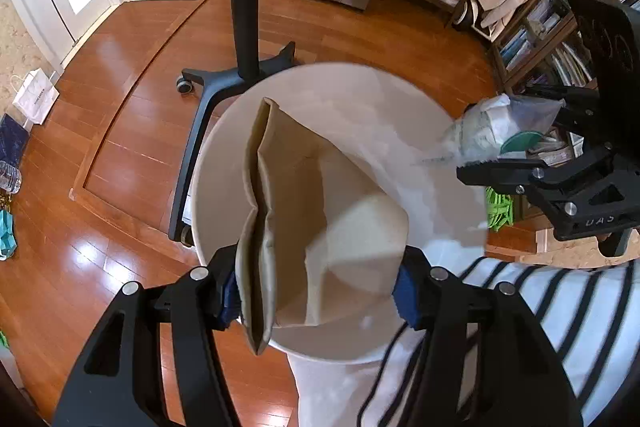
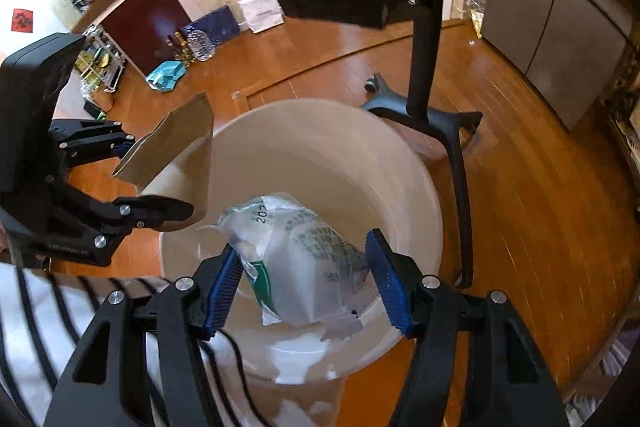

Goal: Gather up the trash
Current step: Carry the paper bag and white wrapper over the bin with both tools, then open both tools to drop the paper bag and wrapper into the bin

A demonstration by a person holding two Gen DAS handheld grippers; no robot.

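Note:
A round white bin [image 1: 400, 99] stands on the wood floor below both grippers; it also shows in the right wrist view [image 2: 400, 163]. My left gripper [image 1: 320, 295] has its jaws spread wide, and a brown paper bag [image 1: 296, 211] sits loosely between them over the bin; the bag also shows in the right wrist view [image 2: 176, 143]. My right gripper [image 2: 306, 287] is open wide too, with a crumpled clear plastic wrapper [image 2: 304, 259] with green print between its blue pads [image 2: 386, 279], over the bin. In the left wrist view the right gripper [image 1: 532, 131] and wrapper [image 1: 492, 127] are at the bin's right rim.
A black chair base [image 1: 240, 39] on casters stands just behind the bin. Bookshelves [image 1: 532, 39] line the right side. A white shopping bag [image 1: 34, 95] and a water bottle [image 1: 9, 177] sit by the left wall. My striped sleeve [image 1: 560, 307] is near the bin.

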